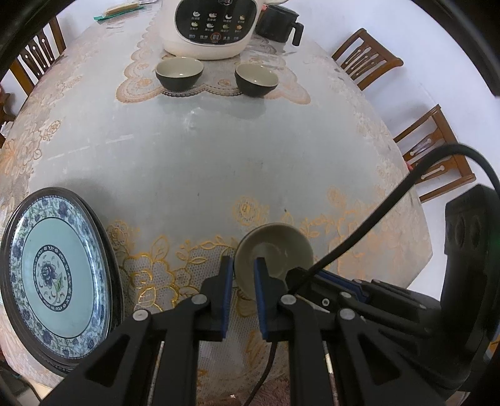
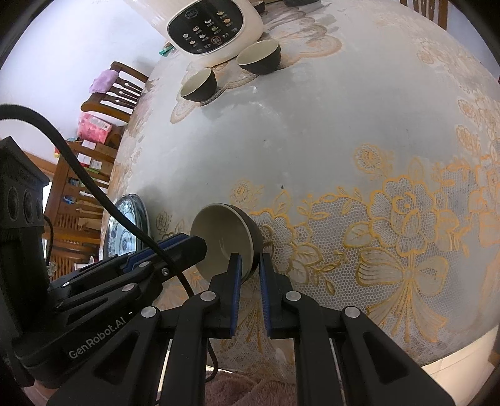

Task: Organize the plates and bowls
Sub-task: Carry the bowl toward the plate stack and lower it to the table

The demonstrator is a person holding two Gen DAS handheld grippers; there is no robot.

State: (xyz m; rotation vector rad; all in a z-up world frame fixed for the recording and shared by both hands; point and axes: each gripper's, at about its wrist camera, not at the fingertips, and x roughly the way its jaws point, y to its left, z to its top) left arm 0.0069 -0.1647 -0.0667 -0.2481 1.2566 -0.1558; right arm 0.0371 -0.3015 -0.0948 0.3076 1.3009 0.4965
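Left to right. Far left near edge: patterned plates (image 1: 56, 274), blue-and-white floral, stacked with dark rims showing, lying on the table (image 1: 193, 150)'s lace cloth.

Just right of them, my left gripper (image 1: 243, 268): jaws nearly together, clamped on the near rim of the held bowl (image 1: 275, 246), one blue pad inside the rim, one outside. Bowl is dark outside, pale inside, tipped so its mouth faces the left camera.

My right gripper (image 2: 250, 262) is pinched on the same bowl (image 2: 225, 231) from the other side, one pad inside the rim, one on the dark outer wall. Both grippers crowd each other at the bowl; the left one's black cable (image 2: 93, 187) loops across the right view. Can't tell whether the bowl's foot touches the cloth.

Far side, middle: two more dark bowls upright and apart, left bowl (image 1: 179, 73) and right bowl (image 1: 257, 78), just in front of a white cooker (image 1: 215, 28). Black jug (image 1: 278, 22) right of the cooker. Wooden chairs (image 1: 368, 59) along the right edge.
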